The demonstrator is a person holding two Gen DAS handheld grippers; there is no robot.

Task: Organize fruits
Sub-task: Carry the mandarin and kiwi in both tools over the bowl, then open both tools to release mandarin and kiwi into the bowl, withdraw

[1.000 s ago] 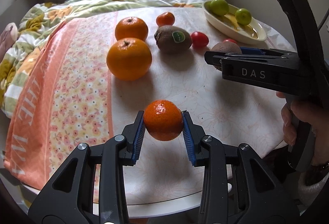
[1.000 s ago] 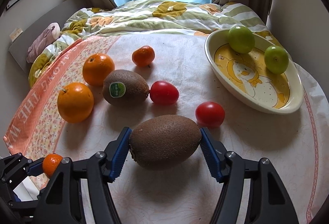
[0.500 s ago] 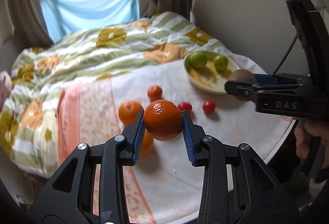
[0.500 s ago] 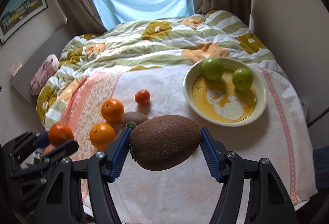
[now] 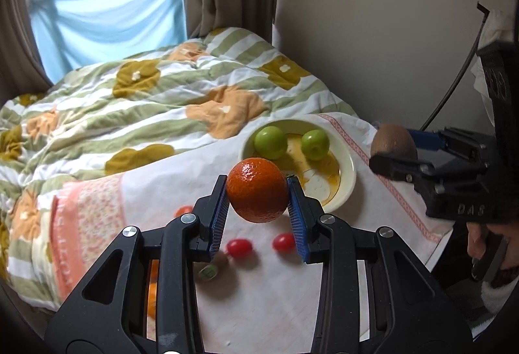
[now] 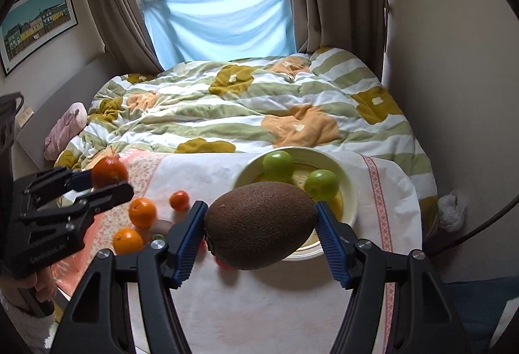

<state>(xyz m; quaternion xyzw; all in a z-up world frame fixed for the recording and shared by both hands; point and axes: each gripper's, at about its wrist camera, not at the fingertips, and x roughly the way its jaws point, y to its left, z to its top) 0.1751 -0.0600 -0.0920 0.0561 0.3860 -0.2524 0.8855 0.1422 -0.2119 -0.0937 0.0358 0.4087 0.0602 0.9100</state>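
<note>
My left gripper point(image 5: 258, 217) is shut on a small mandarin point(image 5: 256, 189) and holds it high above the table. My right gripper point(image 6: 261, 243) is shut on a brown kiwi point(image 6: 261, 225), also high above the table, in front of the cream bowl point(image 6: 348, 211). The bowl point(image 5: 347, 178) holds two green fruits point(image 5: 271, 142). On the tablecloth below lie two red tomatoes point(image 5: 239, 247), a stickered kiwi point(image 5: 214, 268), two oranges point(image 6: 142, 212) and a small mandarin point(image 6: 179, 200). The right gripper with its kiwi point(image 5: 394, 144) shows at the right of the left wrist view.
The table point(image 6: 259, 305) has a white cloth with a floral orange strip point(image 5: 87, 211) at the left. A bed with a flowered quilt point(image 6: 253, 107) lies behind it. A wall and a cable point(image 5: 454, 84) are to the right. A window with curtains is beyond.
Both grippers have risen far above the table with their fruits still held. The fruits on the table now look small and far below.
</note>
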